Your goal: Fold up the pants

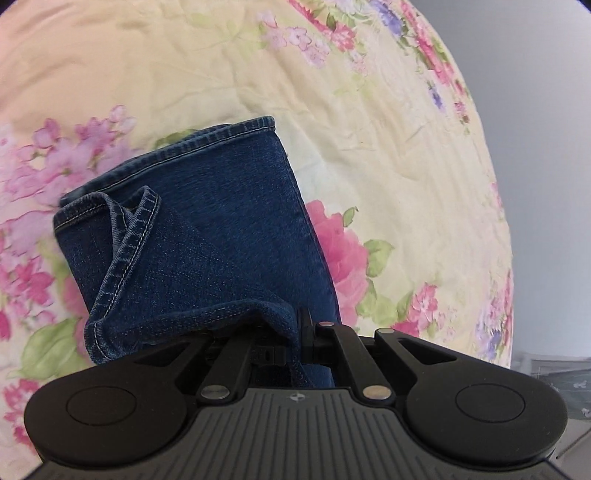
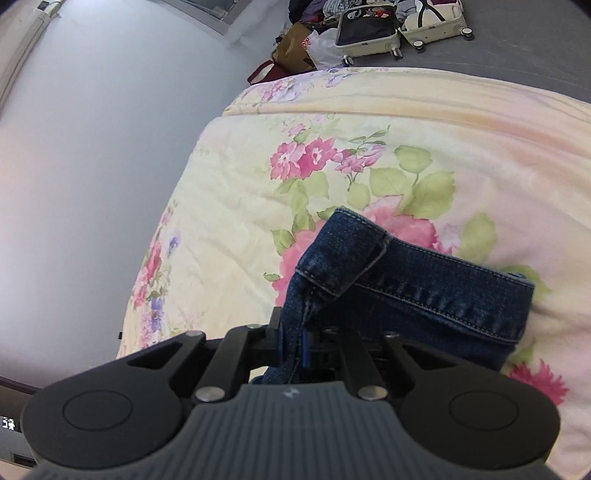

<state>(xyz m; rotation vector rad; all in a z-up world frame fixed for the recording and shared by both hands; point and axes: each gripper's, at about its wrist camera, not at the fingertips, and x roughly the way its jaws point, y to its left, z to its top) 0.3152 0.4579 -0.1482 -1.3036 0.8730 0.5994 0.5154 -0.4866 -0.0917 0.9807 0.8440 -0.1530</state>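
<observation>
Left gripper fingers pressed together, pinching a stitched hem edge of the jeans; black matte linkage arms with silver rivets, ribbed grey housing below. Right gripper fingers likewise clamped shut on denim, gripping by the waistband with a belt loop beside the pinch. Jeans are dark blue denim, twill texture, pale contrast topstitching along hems and seams. In the left wrist view the fabric hangs as a doubled, roughly rectangular panel, long axis running away from the fingers up toward frame top, far hem edge curved and folded over. In the right wrist view the waistband band runs out to the right from the fingers, slightly downward. Jeans lifted over the bed, held at both ends. Bedsheet is pale cream-yellow, crinkled, printed with pink and purple flowers and green leaves. Beyond the bed edge: grey floor, open cream hard-shell suitcase on wheels, bags and clothes heap. No readable writing.
</observation>
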